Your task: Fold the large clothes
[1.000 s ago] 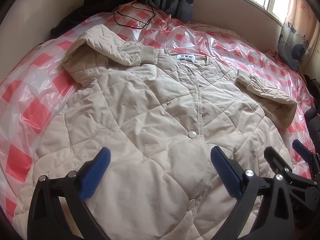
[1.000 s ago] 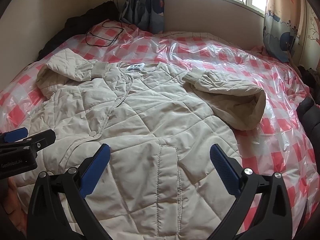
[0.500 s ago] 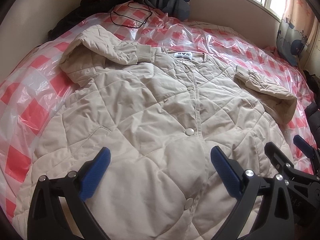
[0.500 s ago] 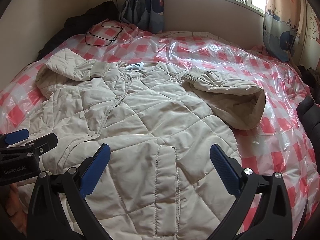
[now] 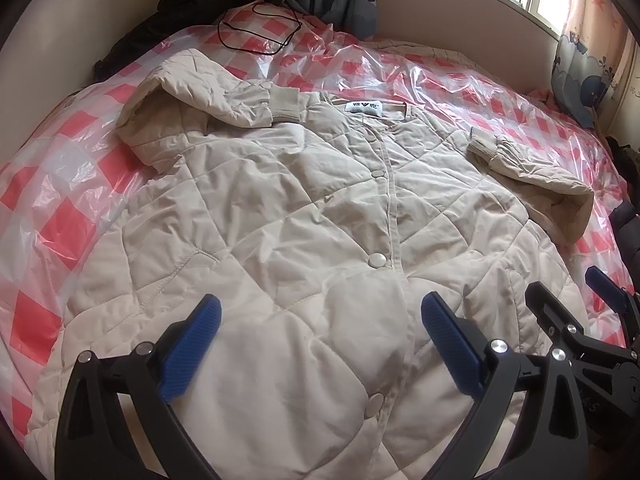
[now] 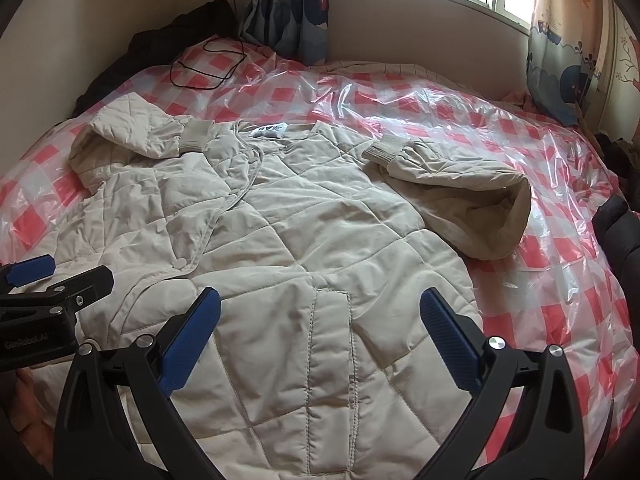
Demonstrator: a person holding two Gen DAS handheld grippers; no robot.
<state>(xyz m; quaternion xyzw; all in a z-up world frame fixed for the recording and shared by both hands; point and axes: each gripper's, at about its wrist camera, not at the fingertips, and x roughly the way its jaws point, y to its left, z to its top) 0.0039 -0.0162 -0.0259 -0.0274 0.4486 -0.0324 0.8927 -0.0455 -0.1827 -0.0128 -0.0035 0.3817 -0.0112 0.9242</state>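
Bed: wide mattress under a red-and-white checked sheet with clear plastic film over it, reaching to the wall below the window.
Coat: cream quilted snap-front jacket lies flat, front up, in the middle of the bed, collar label toward the window; both ribbed-cuff sleeves are folded inward near the collar.
Left gripper: black frame with blue pads, fingers spread wide, over the coat's lower front, holding nothing.
Right gripper: same build, fingers wide apart above the coat's pocket, empty.
Cable: thin black cord looped on the bed's far corner.
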